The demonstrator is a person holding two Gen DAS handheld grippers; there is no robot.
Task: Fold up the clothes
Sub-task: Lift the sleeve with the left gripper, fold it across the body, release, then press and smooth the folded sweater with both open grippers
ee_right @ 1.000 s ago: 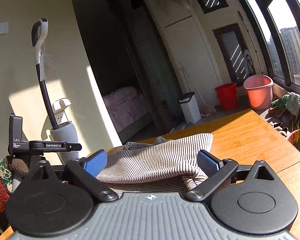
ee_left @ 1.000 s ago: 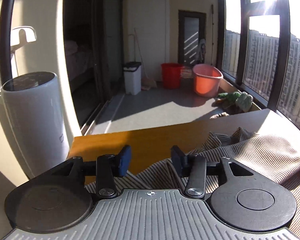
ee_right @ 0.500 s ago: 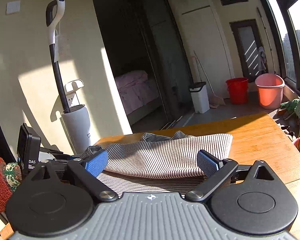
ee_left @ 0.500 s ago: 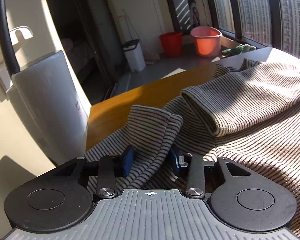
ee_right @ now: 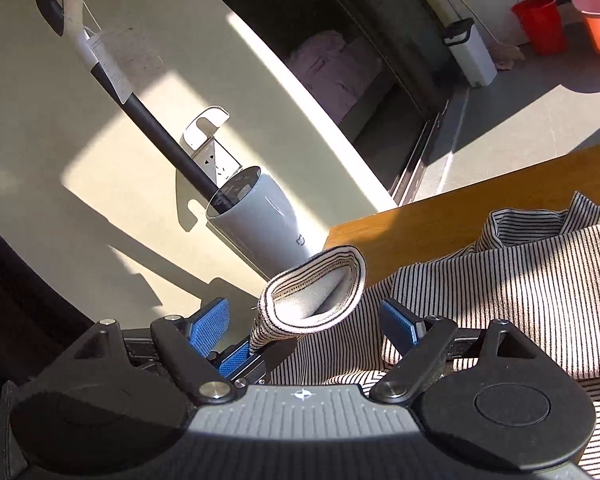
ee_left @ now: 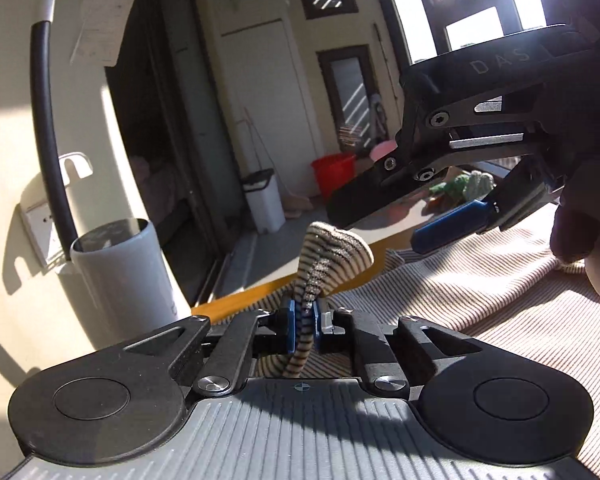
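A striped knit garment (ee_left: 460, 292) lies spread on the wooden table (ee_left: 236, 300); it also shows in the right wrist view (ee_right: 520, 280). My left gripper (ee_left: 304, 322) is shut on the garment's sleeve cuff (ee_left: 332, 248), which stands up above the pads. In the right wrist view the cuff (ee_right: 316, 296) opens as a loop between my fingers. My right gripper (ee_right: 306, 318) is open, its blue pads either side of the cuff without touching it. It hangs above the garment in the left wrist view (ee_left: 452, 228).
A white vacuum dock with a black handle (ee_right: 260, 224) stands by the wall left of the table (ee_right: 460, 200). A white bin (ee_left: 262, 200), a red bucket (ee_left: 334, 172) and a pink bucket (ee_right: 598, 20) stand on the balcony floor beyond.
My left gripper has closed on the sleeve cuff and lifted it. My right gripper has moved left over the left gripper, staying open around the raised cuff.
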